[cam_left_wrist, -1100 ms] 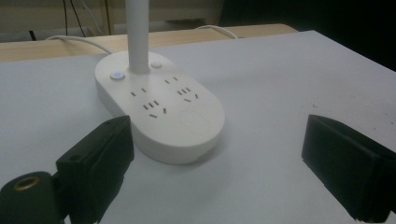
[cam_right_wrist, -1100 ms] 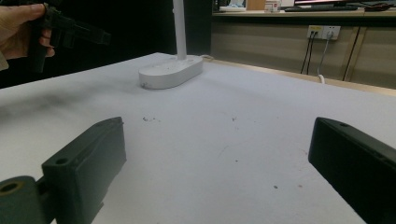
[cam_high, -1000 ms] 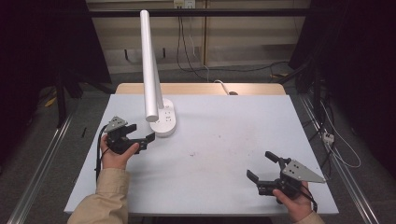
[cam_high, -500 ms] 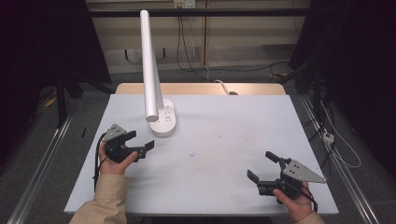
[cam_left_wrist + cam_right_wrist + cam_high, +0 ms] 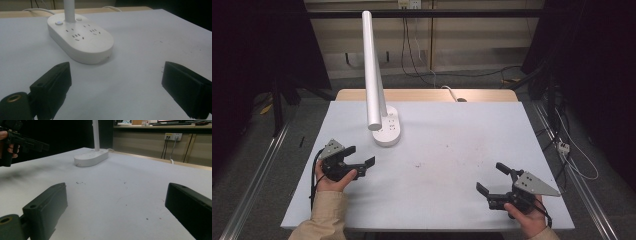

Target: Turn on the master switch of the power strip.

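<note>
Rising out of frame in both gripper views, the white lamp (image 5: 373, 70) shows its full smooth tube from the high view alone. Its glossy oval base (image 5: 80, 37), moulded with socket slots and a small round button, sits just ahead of the left gripper (image 5: 362, 156), slightly left of its wide-open, empty jaws. The right gripper (image 5: 492, 177), jaws likewise spread and empty, hovers over the matte, faintly speckled white table (image 5: 452, 150), the base well beyond its left jaw.
</note>
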A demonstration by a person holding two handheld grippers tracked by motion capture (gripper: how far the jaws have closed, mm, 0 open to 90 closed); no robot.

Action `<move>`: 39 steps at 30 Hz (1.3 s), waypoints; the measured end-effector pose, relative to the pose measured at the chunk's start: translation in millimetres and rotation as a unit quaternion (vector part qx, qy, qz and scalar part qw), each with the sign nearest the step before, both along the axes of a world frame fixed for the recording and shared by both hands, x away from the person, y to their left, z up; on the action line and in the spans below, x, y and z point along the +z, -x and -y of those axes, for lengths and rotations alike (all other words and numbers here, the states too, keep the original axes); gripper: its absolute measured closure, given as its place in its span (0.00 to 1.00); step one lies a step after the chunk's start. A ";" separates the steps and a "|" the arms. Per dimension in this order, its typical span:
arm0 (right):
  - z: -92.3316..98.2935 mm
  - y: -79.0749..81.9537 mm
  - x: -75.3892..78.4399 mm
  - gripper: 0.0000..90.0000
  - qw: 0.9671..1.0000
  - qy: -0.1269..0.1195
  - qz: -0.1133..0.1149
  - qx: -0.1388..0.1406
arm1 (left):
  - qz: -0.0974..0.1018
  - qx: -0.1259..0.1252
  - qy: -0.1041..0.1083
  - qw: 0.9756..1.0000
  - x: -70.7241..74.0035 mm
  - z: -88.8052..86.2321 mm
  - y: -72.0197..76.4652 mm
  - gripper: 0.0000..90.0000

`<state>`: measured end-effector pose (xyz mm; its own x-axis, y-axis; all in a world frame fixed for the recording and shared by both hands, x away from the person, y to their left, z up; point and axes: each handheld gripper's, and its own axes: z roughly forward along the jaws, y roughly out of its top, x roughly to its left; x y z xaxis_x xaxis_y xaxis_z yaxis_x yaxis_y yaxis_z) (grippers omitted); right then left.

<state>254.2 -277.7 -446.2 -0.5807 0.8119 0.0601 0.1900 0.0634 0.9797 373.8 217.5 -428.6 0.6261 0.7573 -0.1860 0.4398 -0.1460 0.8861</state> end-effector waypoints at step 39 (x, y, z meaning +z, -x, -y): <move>0.6 -0.4 -1.4 0.04 1.000 0.004 -0.003 0.001 | 0.006 -0.004 0.003 1.000 -11.4 -10.6 26.5 0.10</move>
